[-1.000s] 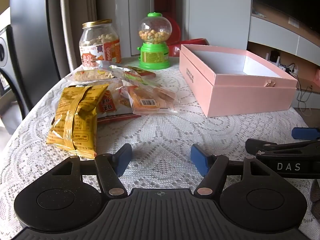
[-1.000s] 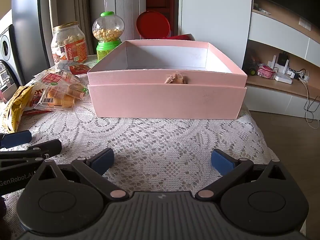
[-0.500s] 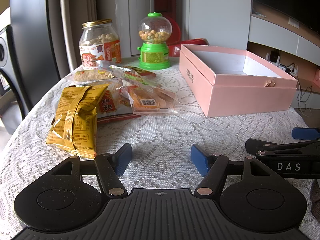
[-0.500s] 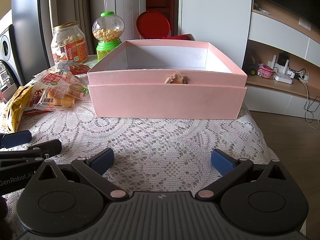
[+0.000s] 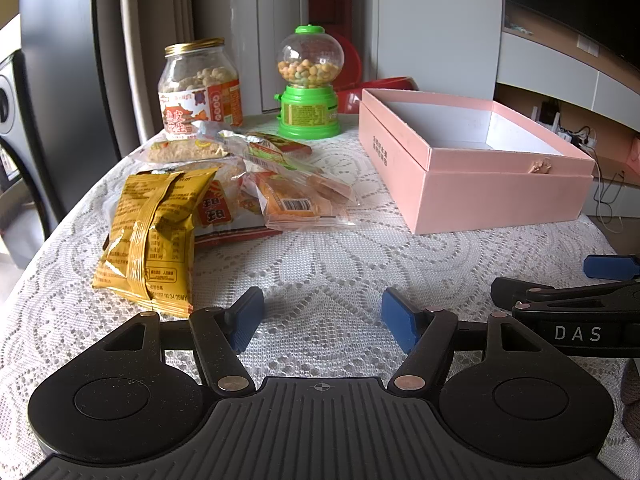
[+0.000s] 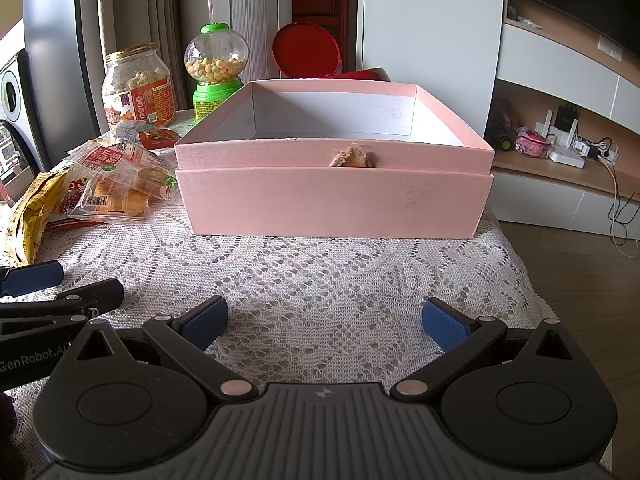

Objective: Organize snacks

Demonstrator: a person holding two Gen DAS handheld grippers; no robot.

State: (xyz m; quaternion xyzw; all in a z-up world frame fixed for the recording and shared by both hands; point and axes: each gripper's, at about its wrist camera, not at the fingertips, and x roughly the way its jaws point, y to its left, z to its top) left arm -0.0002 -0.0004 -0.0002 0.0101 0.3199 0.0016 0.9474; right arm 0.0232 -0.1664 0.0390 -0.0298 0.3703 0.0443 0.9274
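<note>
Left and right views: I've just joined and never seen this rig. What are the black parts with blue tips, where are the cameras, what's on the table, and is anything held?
A person holds two hand grippers, each with a camera looking along its jaws. The left gripper faces a pile of snack packets, including a yellow bag, with a nut jar and a candy dispenser behind. The right gripper faces an open pink box, which looks empty. All stand on a lace tablecloth. Both jaws are open; nothing is held.
</note>
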